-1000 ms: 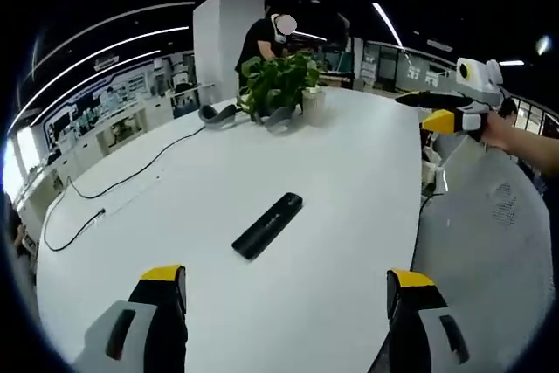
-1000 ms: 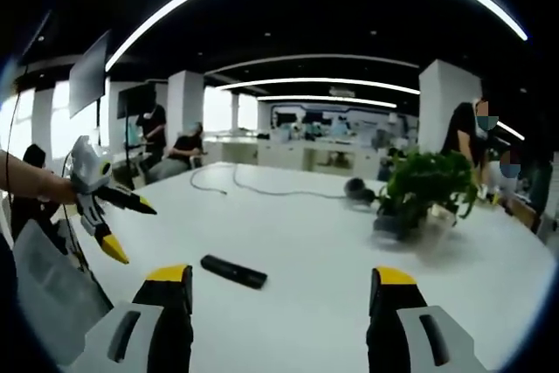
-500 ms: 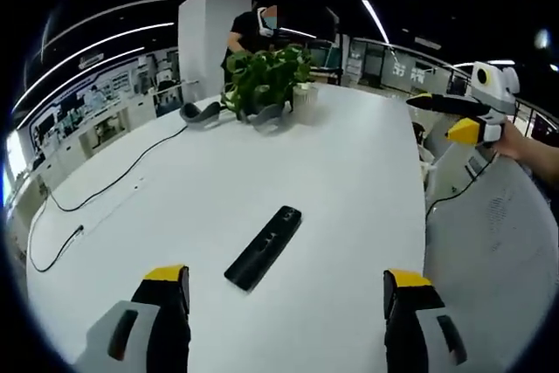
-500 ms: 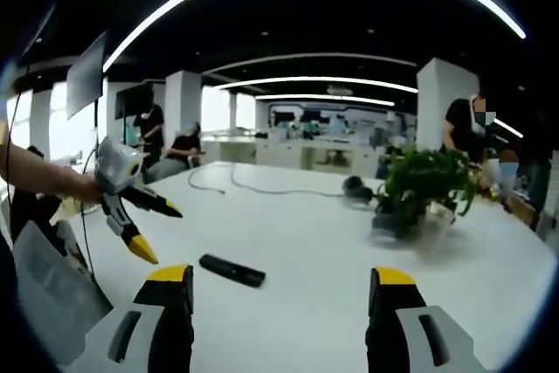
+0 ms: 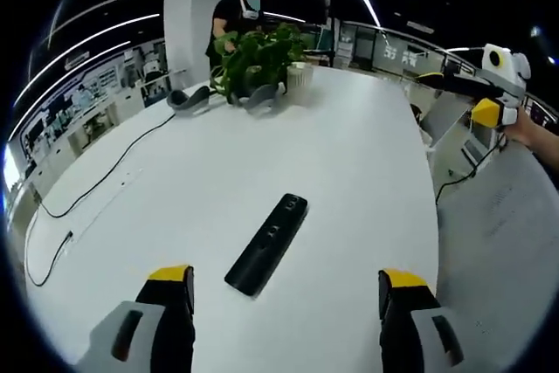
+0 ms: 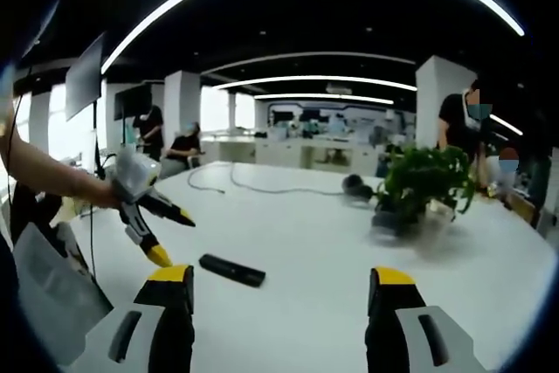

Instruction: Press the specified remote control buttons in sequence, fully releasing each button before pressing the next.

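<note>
A black remote control (image 5: 267, 244) lies flat on the white table (image 5: 349, 163), its long side running diagonally. My left gripper (image 5: 284, 299) hovers just short of its near end, jaws wide apart with nothing between them. In the right gripper view the remote control (image 6: 232, 270) lies left of centre, and my right gripper (image 6: 277, 303) stands open and empty well back from it. The left gripper (image 6: 162, 229) enters that view from the left, open, above the remote's left end. The right gripper (image 5: 476, 98) hangs open beyond the table's right edge in the left gripper view.
A potted green plant (image 5: 253, 63) and a white cup (image 5: 300, 79) stand at the far end of the table, with dark headphones (image 5: 188, 98) and a black cable (image 5: 87, 194) to the left. A person (image 5: 231, 15) stands behind the plant. Seated people (image 6: 188, 153) are at the far left.
The left gripper has moved forward and lower toward the remote; in the right gripper view it has travelled right, closer to the remote. The remote has not moved.
</note>
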A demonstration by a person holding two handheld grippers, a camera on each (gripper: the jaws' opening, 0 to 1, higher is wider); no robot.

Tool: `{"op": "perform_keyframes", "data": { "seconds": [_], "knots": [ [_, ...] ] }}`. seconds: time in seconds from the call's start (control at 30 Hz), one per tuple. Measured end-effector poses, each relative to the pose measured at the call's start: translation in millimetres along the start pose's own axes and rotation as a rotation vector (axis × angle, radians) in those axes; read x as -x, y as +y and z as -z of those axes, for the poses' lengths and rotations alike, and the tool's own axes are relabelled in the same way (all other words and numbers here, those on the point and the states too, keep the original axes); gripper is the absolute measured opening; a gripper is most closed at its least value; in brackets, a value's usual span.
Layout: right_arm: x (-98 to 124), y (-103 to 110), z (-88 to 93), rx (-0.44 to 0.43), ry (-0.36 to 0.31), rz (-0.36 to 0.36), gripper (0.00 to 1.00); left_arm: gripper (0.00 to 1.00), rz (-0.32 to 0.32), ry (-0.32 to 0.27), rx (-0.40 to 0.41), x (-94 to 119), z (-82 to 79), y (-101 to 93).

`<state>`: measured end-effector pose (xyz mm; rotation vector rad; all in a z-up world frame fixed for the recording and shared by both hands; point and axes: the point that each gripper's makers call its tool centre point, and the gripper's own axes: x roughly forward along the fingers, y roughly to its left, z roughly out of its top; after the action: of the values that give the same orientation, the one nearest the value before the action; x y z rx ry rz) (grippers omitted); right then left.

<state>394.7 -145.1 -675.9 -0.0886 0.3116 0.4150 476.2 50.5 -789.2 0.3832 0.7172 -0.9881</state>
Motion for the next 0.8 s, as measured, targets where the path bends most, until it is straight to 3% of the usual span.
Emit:
{"op": "perform_keyframes", "data": {
  "seconds": [0.43, 0.8],
  "knots": [
    [0.1, -0.8, 1.9, -0.016, 0.007, -0.004, 0.8, 0.83, 0.033, 0.051, -0.018, -20.4, 4.6, 11.3],
    [-3.4, 5.4, 8.2, 0.032, 0.049, -0.026, 0.78, 0.77, 0.074, 0.104, -0.045, -40.2, 8.8, 13.8]
  ]
}}
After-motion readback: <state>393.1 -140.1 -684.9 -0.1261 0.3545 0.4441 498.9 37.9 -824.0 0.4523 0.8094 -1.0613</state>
